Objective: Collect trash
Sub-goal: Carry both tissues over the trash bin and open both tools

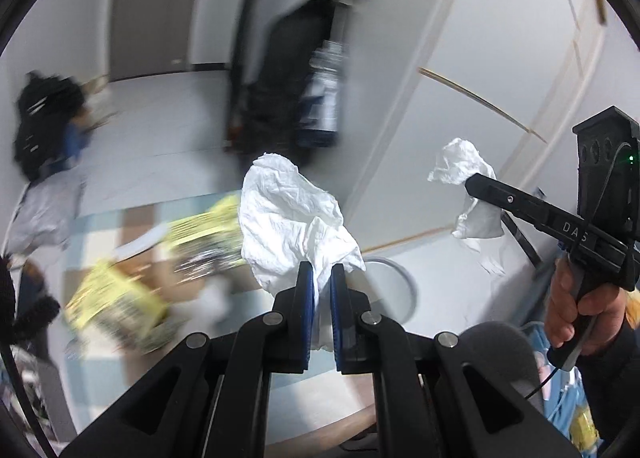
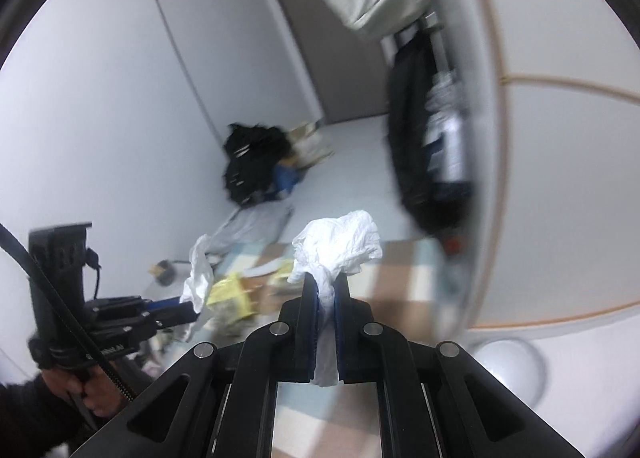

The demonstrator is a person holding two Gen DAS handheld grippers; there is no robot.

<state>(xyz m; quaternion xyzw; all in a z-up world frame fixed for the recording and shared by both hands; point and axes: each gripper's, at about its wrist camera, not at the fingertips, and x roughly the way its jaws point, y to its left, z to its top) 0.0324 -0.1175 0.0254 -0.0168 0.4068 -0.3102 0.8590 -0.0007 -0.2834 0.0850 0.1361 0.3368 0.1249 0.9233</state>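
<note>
The left gripper (image 1: 321, 270) is pinched on a crumpled white tissue (image 1: 292, 218), and the right gripper (image 2: 325, 282) is pinched on a second crumpled tissue (image 2: 340, 246). In each wrist view the blue pads hold only a thin twisted neck of paper, while the bulk of the wad billows above the fingertips toward the centre of the frame.

That thin hold is the main risk. The paper could tear at the neck or slide out between the pads if either gripper swings fast, and the blurred background suggests both are moving. A dropped wad would probably land among the yellow packaging (image 1: 120, 290) on the floor at lower left of the left view, and would need picking up again.

A white round bin (image 1: 392, 290) shows just right of the left gripper's tips, partly hidden behind them; it appears again at lower right of the right view. It looks like the likely drop point. Both wads are light and wide, so releasing off-centre or too high could let one drift past the rim.
</note>
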